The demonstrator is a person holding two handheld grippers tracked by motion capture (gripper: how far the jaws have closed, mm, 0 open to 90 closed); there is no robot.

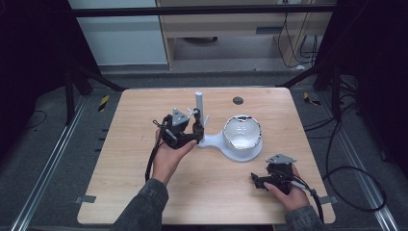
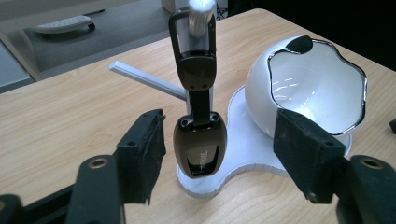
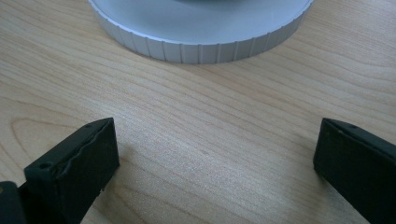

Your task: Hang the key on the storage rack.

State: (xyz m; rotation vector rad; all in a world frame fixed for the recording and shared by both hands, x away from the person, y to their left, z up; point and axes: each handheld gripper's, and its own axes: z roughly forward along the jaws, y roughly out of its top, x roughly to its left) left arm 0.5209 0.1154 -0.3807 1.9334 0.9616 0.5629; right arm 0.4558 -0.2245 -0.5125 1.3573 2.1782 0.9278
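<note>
Left claw stands wide, frame centre, around the hanging key fob, pads clear of it. Right claw stands wide over bare counter.

The white stand's post is cut off by the top edge; the base likewise in the right gripper view.

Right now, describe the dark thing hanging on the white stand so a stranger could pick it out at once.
On the wooden table sits a white stand with a glossy white bowl at one end and an upright post at the other. From that post hangs the key fob, between the open left gripper jaws: the one dark, brownish metallic piece among white parts.
</note>
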